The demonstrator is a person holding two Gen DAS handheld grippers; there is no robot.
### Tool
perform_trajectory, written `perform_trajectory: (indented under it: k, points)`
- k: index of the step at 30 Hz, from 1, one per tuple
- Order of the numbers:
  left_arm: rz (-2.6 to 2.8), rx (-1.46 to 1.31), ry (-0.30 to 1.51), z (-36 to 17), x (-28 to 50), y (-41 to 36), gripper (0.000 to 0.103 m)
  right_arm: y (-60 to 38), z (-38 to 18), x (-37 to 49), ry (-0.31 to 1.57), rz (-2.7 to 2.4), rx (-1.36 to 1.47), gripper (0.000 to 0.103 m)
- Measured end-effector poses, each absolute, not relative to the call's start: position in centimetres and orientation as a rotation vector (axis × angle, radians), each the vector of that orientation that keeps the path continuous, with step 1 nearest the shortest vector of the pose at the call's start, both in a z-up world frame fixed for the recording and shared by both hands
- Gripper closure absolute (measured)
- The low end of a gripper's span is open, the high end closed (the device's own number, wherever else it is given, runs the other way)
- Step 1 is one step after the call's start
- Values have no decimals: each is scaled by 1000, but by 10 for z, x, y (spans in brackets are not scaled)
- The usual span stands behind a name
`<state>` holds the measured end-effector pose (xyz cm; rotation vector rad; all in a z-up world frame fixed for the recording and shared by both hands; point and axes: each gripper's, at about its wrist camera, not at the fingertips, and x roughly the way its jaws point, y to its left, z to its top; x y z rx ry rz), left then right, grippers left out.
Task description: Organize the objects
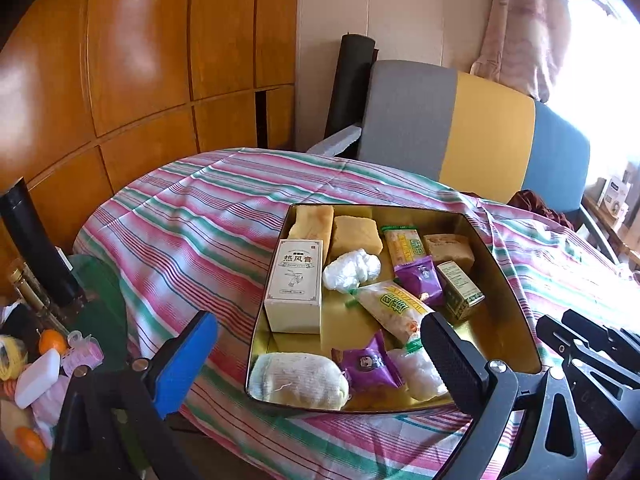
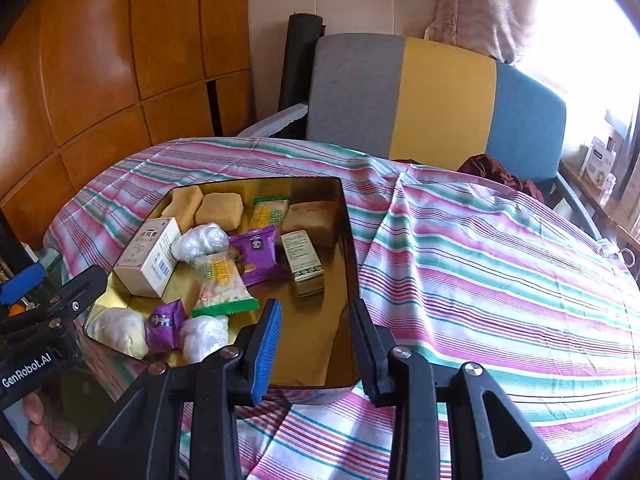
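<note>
A gold metal tin (image 1: 516,280) (image 2: 348,240) sits on a striped tablecloth. It holds a white carton (image 1: 294,288) (image 2: 150,256), tan cakes (image 1: 354,236) (image 2: 220,210), purple snack packets (image 1: 420,280) (image 2: 258,254), green-edged snack bags (image 1: 390,306) (image 2: 222,284), a small green box (image 1: 460,290) (image 2: 302,260) and white wrapped lumps (image 1: 352,270) (image 2: 200,242). My left gripper (image 1: 320,360) is open and empty, hovering over the tin's near end. My right gripper (image 2: 316,344) is open and empty, above the tin's near right corner.
The striped tablecloth (image 1: 192,220) (image 2: 500,272) covers a round table. A grey, yellow and blue chair back (image 1: 472,132) (image 2: 436,104) stands behind it. Wooden wall panels (image 1: 140,60) are at left. Oranges and small clutter (image 1: 44,360) lie low at left.
</note>
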<state>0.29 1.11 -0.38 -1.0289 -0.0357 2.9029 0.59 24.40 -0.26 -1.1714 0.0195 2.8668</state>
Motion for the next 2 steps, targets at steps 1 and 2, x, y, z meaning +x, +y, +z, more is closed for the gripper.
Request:
perform_trajectory:
  k: [1,2]
  points:
    - [2900,-1030,-39,-4,3,11,1,243,-3,6,19,2868,-1170,68]
    - [2897,-1036,-36,-5,2,11,1,242,-2,5,18,2869,-1168,68]
